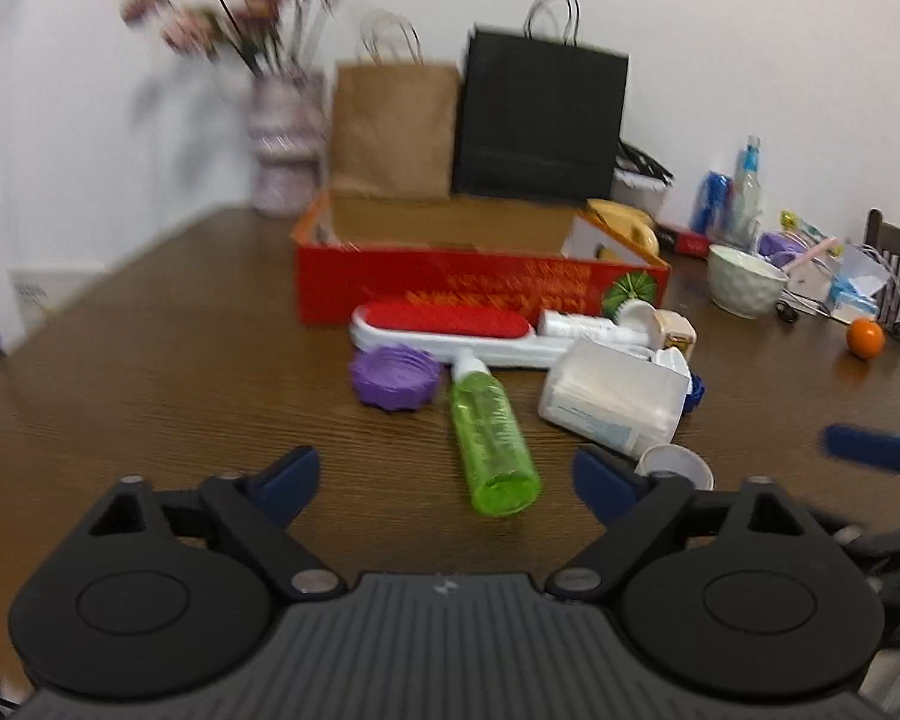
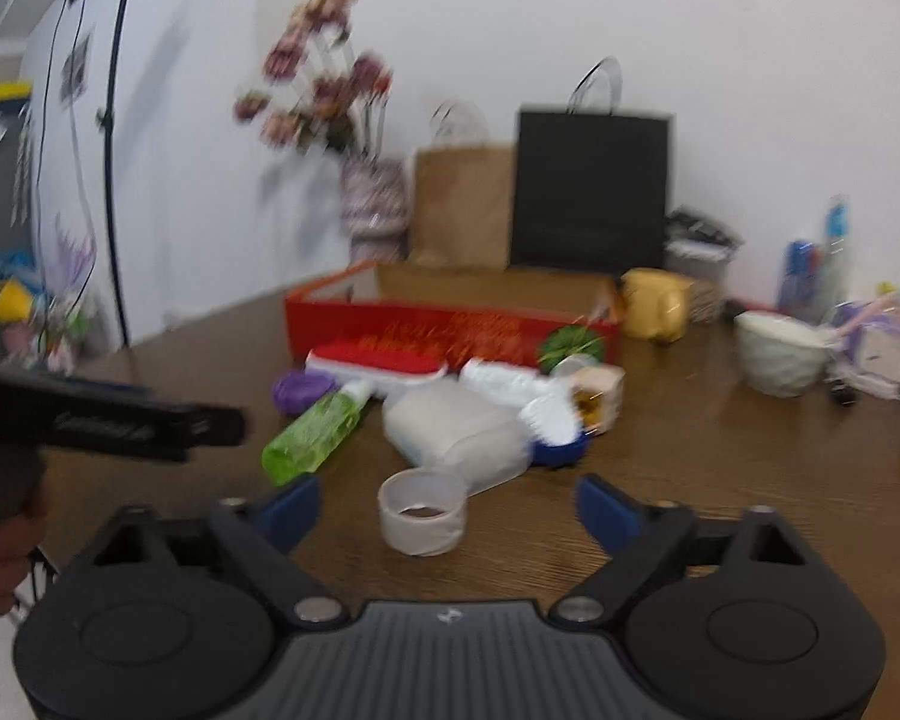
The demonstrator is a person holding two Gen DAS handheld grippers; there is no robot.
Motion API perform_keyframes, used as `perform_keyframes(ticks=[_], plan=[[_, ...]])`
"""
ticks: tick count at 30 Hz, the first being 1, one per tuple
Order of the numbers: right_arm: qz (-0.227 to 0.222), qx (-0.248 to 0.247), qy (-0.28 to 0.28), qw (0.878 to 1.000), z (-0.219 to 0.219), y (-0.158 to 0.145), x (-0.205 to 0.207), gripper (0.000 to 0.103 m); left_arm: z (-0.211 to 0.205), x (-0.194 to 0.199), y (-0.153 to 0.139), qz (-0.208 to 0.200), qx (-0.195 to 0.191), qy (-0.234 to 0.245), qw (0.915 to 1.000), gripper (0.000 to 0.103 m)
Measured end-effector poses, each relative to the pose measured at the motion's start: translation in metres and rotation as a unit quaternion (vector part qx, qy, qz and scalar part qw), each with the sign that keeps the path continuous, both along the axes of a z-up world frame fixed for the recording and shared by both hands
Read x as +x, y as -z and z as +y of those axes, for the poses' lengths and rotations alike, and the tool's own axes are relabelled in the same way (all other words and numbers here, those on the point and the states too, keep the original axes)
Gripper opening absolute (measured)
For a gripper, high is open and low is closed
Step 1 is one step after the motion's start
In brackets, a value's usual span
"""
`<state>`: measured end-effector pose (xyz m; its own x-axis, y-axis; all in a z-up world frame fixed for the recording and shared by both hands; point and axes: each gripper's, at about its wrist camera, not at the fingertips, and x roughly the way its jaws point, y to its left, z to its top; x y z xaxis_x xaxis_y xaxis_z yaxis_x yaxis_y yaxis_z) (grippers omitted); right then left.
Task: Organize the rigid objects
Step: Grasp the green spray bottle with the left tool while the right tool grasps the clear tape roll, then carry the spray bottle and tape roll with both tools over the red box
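Two grippers, both spread wide, both holding nothing: left gripper (image 1: pixel 447 474) and right gripper (image 2: pixel 447 504) above the desk (image 1: pixel 150 390).

Nearest, one clear ring-shaped cup (image 2: pixel 423 513), just ahead of the right gripper. One green bottle (image 1: pixel 492 438) on its side. One white box (image 1: pixel 615 399) beside it, one purple lid (image 1: pixel 393 378) to its left. One red-and-white brush (image 1: pixel 450 330) behind, next to one white tube (image 1: pixel 588 327). One red box (image 1: pixel 480 282) farther back, open. At the wall: two bags, brown bag (image 1: pixel 393 126) and black bag (image 1: pixel 540 120), plus one vase (image 1: pixel 285 144).

Right view only: blue-rimmed scrub brush (image 2: pixel 555 426) in full, black stand (image 2: pixel 111 138). Left view only: orange (image 1: pixel 865 338) shown whole.
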<state>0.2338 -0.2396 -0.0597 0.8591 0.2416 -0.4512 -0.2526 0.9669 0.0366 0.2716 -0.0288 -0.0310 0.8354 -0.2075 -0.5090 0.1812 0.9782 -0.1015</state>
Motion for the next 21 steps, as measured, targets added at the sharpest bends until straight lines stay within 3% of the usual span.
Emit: perform_keyframes(ticks=[2,4,5,9,10,11,12,13,17,21], plan=[[0.016,0.003,-0.01,1.0,0.005,0.007,0.013,0.083,-0.003,0.02,0.006,0.019,-0.007,0.006,0.9998,0.082],[0.025,0.004,-0.019,1.0,0.009,0.012,0.024,0.08,-0.006,0.039,0.012,0.039,-0.006,0.007,0.9992,0.068],[0.028,0.003,-0.02,0.999,0.011,0.014,0.028,0.079,-0.008,0.048,0.014,0.049,-0.006,0.009,0.9988,0.067],[0.052,0.012,-0.016,0.998,0.011,0.021,0.044,0.047,-0.014,0.072,0.021,0.08,-0.021,0.016,0.9964,0.063],[0.057,0.019,-0.017,0.998,0.009,0.022,0.047,0.043,-0.016,0.077,0.024,0.086,-0.025,0.019,0.9958,0.058],[0.059,0.024,-0.017,0.998,0.007,0.023,0.047,0.043,-0.018,0.081,0.025,0.088,-0.026,0.022,0.9956,0.053],[0.06,0.026,-0.017,0.998,0.006,0.024,0.047,0.043,-0.02,0.081,0.026,0.082,-0.021,0.02,0.9962,0.039],[0.059,0.025,-0.017,0.998,0.006,0.024,0.047,0.043,-0.022,0.082,0.026,0.081,-0.018,0.024,0.9962,0.032],[0.061,0.03,-0.016,0.998,0.004,0.023,0.041,0.043,-0.027,0.069,0.026,0.073,0.001,0.026,0.997,0.032],[0.054,0.04,-0.007,0.998,-0.002,0.018,0.024,0.043,-0.024,0.038,0.023,0.056,-0.007,0.017,0.9982,0.032]])
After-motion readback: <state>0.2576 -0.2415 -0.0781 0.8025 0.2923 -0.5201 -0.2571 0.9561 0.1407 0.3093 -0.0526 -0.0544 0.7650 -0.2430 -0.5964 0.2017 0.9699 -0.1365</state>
